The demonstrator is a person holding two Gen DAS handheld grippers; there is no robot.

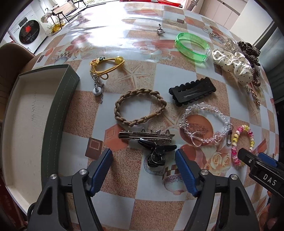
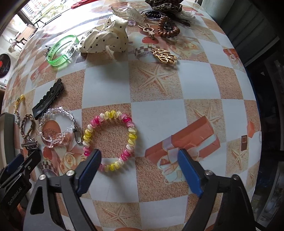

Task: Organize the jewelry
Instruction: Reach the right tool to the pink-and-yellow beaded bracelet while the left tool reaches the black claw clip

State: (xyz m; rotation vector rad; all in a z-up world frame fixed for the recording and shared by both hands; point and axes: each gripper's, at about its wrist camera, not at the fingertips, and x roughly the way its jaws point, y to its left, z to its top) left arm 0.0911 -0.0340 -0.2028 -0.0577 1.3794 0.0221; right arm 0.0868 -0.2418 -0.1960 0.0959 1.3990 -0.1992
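Note:
My left gripper is open and empty, its fingers either side of a black claw clip that lies just ahead, beside a silver star hair clip. A green-sided open box with a white inside stands at the left. My right gripper is open and empty; its left finger overlaps the near edge of a pink-and-yellow spiral bracelet. A clear bead bracelet, braided tan band, black snap clip and green bangle lie on the table.
A yellow hair tie with a chain, a white polka-dot scrunchie, a gold pendant, a brown coil tie and leopard scrunchie lie further back. The patterned tablecloth drops off at the right edge.

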